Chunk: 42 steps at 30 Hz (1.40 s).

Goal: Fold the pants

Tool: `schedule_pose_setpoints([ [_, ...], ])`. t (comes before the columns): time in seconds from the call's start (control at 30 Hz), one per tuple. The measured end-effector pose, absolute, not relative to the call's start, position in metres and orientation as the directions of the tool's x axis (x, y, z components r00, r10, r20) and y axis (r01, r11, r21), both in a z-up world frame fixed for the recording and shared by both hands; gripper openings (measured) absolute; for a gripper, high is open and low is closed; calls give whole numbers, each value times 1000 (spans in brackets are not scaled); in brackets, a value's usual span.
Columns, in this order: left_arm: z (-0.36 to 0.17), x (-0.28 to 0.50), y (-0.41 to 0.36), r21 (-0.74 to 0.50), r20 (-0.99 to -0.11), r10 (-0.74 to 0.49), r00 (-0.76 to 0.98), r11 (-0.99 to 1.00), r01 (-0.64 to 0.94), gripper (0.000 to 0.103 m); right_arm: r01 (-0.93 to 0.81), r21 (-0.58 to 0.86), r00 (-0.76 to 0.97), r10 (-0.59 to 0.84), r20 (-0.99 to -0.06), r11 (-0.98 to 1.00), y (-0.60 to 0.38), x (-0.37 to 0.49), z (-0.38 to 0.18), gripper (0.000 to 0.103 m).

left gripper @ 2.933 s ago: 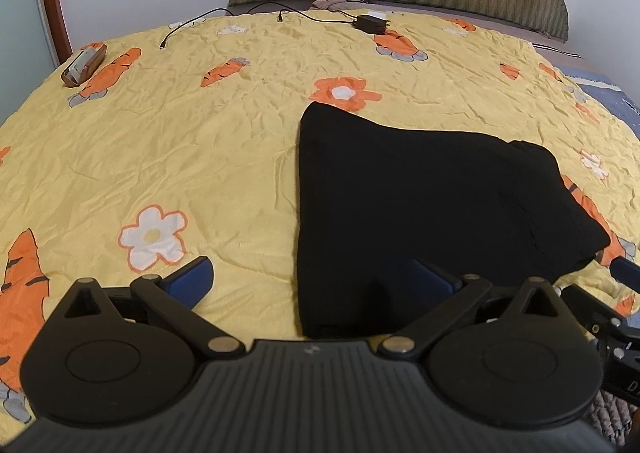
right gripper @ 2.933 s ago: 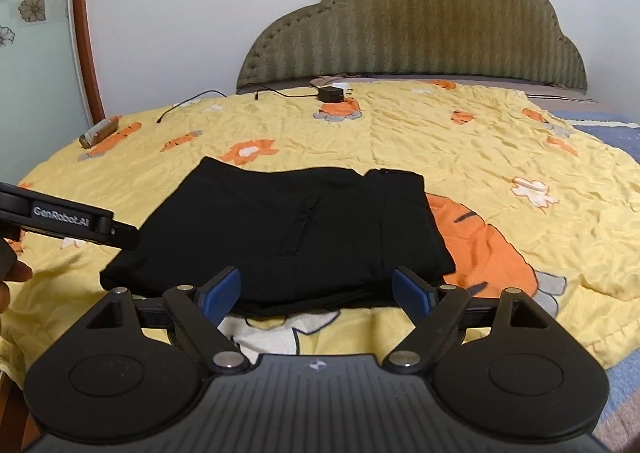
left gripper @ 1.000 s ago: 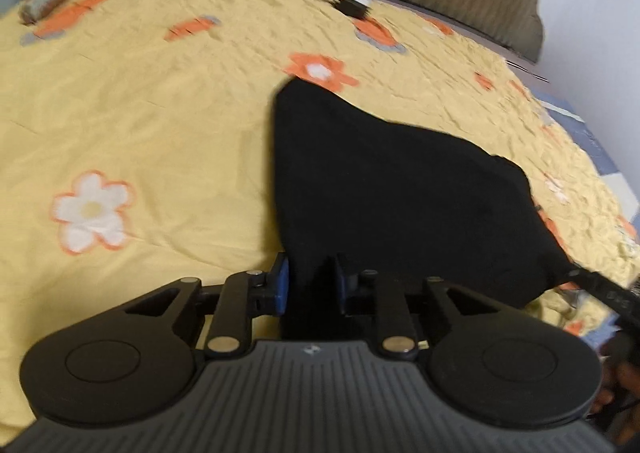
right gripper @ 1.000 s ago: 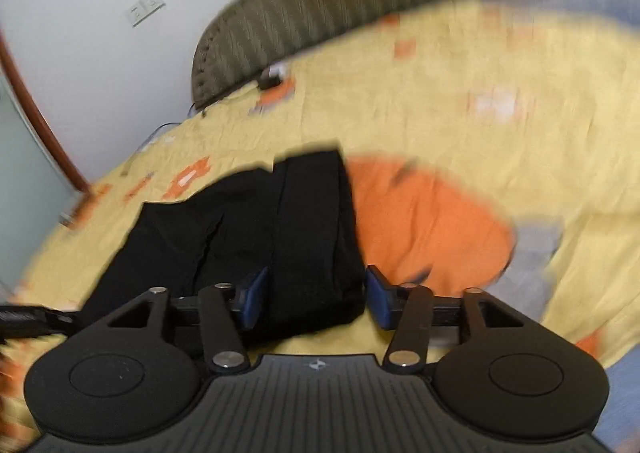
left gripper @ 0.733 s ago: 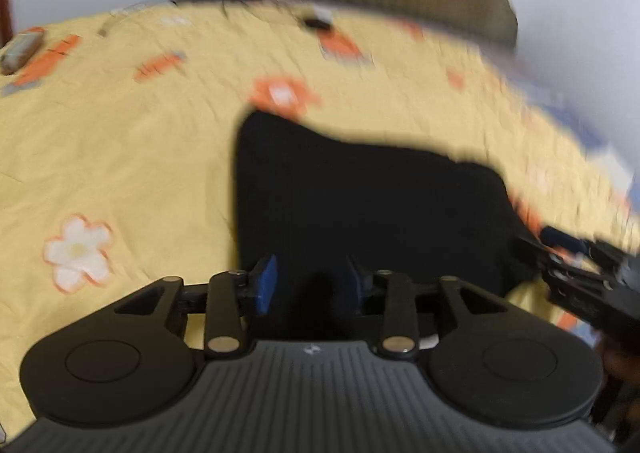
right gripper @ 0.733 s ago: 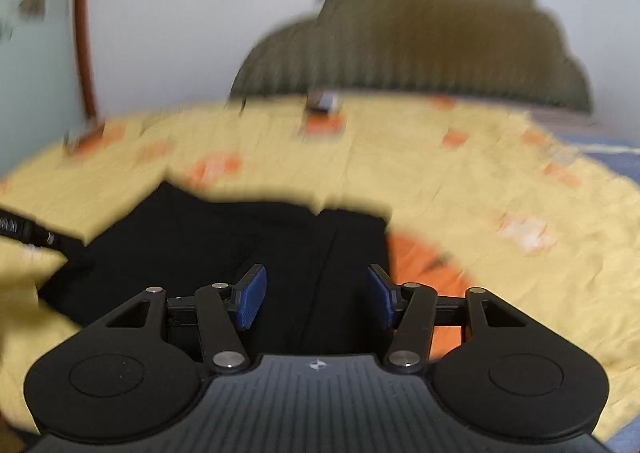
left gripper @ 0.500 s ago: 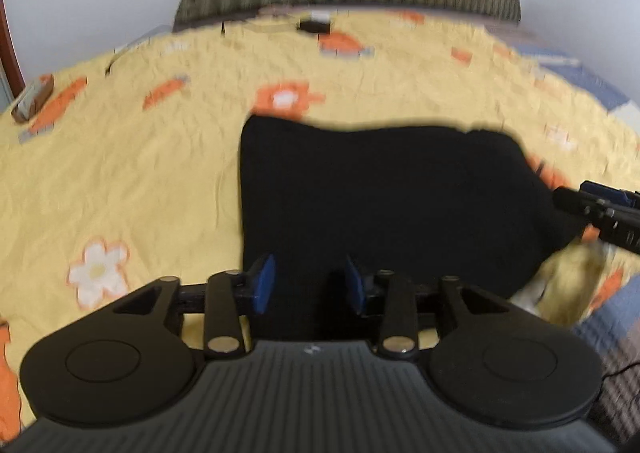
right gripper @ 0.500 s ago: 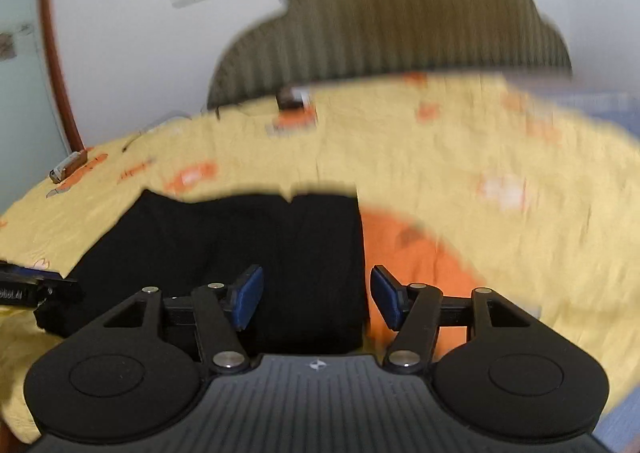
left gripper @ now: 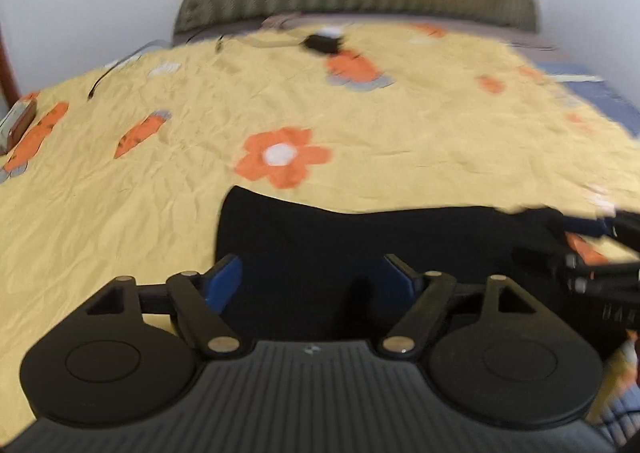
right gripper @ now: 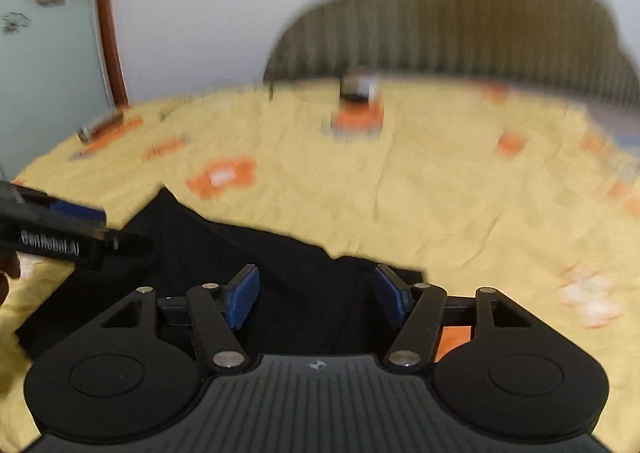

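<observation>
The folded black pants (left gripper: pixel 360 249) lie on the yellow bedspread (left gripper: pixel 160 181) directly ahead of and beneath both the left tongs (left gripper: pixel 312 279) and the right tongs (right gripper: pixel 318 295), each with its blue pads spread apart, gripping nothing.

The black fabric pants (left gripper: pixel 360 249) lie folded into a flat, wide, roughly rectangular bundle on the bed's yellow flower-print cover, their far edge just short of an orange flower; a lengthwise crease shows in the right wrist view (right gripper: pixel 304 285).
</observation>
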State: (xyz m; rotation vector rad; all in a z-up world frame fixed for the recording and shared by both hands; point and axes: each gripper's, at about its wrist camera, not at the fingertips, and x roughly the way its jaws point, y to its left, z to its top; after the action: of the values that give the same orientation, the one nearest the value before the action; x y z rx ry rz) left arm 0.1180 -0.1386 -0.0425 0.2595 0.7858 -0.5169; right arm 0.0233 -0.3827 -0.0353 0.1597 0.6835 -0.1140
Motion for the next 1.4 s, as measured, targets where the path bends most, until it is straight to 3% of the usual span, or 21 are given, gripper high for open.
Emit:
schedule_pose_setpoints([
  [0.07,-60,138,-144,63,-776,-284,564,853,517,76,154,70,748,-70,-660,986,-387,37,-48,62],
  [0.17,-52,127,-124,48,-739,-317,595,855,516,72,179,35,769,-117,-628,983,-383,15,-31,63],
  [0.23,-45,112,-110,98,-702,-300,646,858,505,78,200,54,785,-127,-606,978,-385,-10,-27,63],
  [0.3,-43,98,-92,105,-680,-315,661,852,514,91,205,200,790,-41,-612,958,-400,-32,-32,64],
  [0.47,-50,88,-49,-100,-741,-440,507,819,565,92,208,529,795,172,-581,823,-428,-83,-53,64],
  [0.57,-64,91,-38,-220,-774,-488,404,805,551,94,228,602,796,209,-568,766,-430,-96,-66,63],
  [0.73,-66,89,-43,-260,-753,-522,401,796,547,95,250,696,828,223,-514,673,-434,-98,-77,65],
  [0.77,-66,89,-46,-285,-748,-540,386,786,549,91,246,693,826,226,-515,678,-433,-92,-77,64],
  [0.83,-64,89,-55,-292,-745,-552,375,775,560,75,247,676,825,215,-522,694,-429,-85,-76,59],
  [0.9,-62,88,-62,-232,-757,-509,410,796,559,40,270,656,818,191,-542,705,-429,-84,-75,48],
  [0.97,-57,87,-57,-236,-743,-518,423,795,559,18,271,652,816,191,-546,708,-430,-85,-76,40],
  [1.0,-56,89,-54,-249,-740,-527,418,792,558,11,270,651,815,191,-546,710,-430,-86,-76,39],
  [1.13,-55,98,-37,-340,-725,-567,392,789,512,11,278,642,818,174,-548,714,-426,-87,-76,34],
  [1.3,-52,90,-33,-328,-701,-576,421,784,526,15,286,614,810,157,-565,735,-422,-84,-76,33],
  [1.33,-51,90,-30,-329,-694,-574,436,790,517,19,289,616,810,156,-566,733,-422,-84,-76,33],
  [1.37,-50,89,-26,-318,-689,-565,454,798,511,30,290,618,810,157,-565,730,-423,-85,-76,34],
  [1.4,-50,89,-23,-290,-695,-538,477,816,500,52,292,621,809,157,-566,728,-424,-85,-77,34],
])
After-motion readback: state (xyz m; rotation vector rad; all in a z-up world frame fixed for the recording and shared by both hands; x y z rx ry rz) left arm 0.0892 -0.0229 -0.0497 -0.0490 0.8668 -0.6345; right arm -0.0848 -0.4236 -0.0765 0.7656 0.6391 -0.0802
